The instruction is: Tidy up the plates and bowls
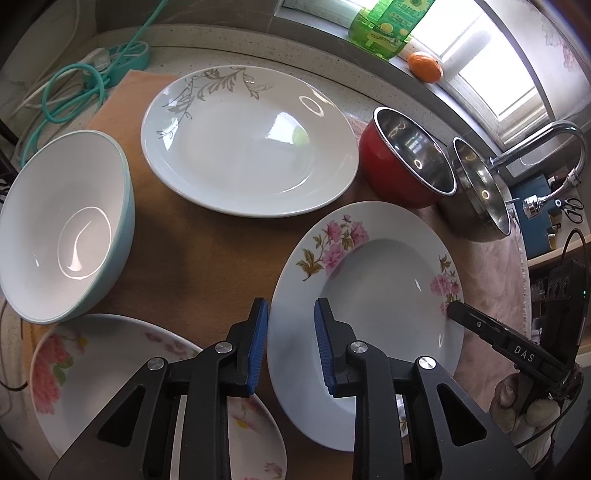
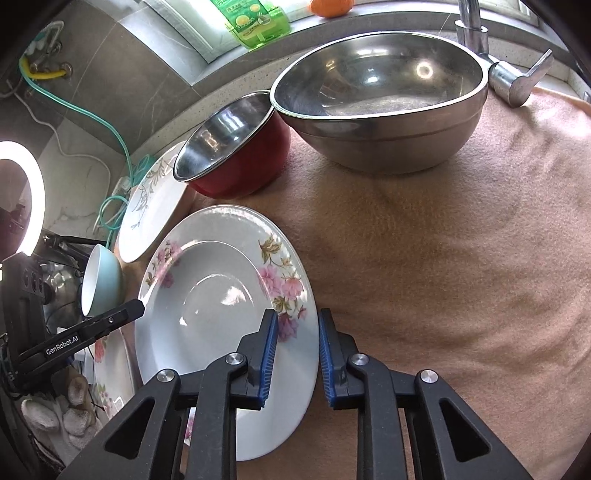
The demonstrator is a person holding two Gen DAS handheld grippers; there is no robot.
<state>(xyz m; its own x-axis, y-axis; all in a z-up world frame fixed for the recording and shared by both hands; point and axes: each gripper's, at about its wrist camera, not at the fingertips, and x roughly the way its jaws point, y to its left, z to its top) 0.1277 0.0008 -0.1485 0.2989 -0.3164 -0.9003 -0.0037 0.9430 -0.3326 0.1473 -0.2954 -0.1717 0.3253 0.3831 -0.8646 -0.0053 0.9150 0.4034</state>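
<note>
A deep white plate with pink flowers (image 1: 369, 288) (image 2: 207, 288) lies on the brown cloth (image 2: 443, 258). My left gripper (image 1: 291, 306) is shut on its left rim, one blue pad outside the edge and one on top. My right gripper (image 2: 298, 314) is shut on the opposite rim the same way. Each view shows a black finger of the other gripper (image 1: 480, 328) (image 2: 122, 317) at the plate's far edge. Around it sit a second pink-flowered plate (image 1: 110, 369), a teal bowl (image 1: 62, 229), a leaf-patterned oval plate (image 1: 247, 147), a red bowl (image 1: 399, 166) and a steel bowl (image 2: 380, 107).
A faucet (image 2: 476, 33) rises behind the steel bowl. On the window sill stand a green bottle (image 1: 391, 22) and an orange (image 1: 424, 66). A teal hose and power strip (image 1: 110, 62) lie at the back left. The cloth to the right of the plate is bare.
</note>
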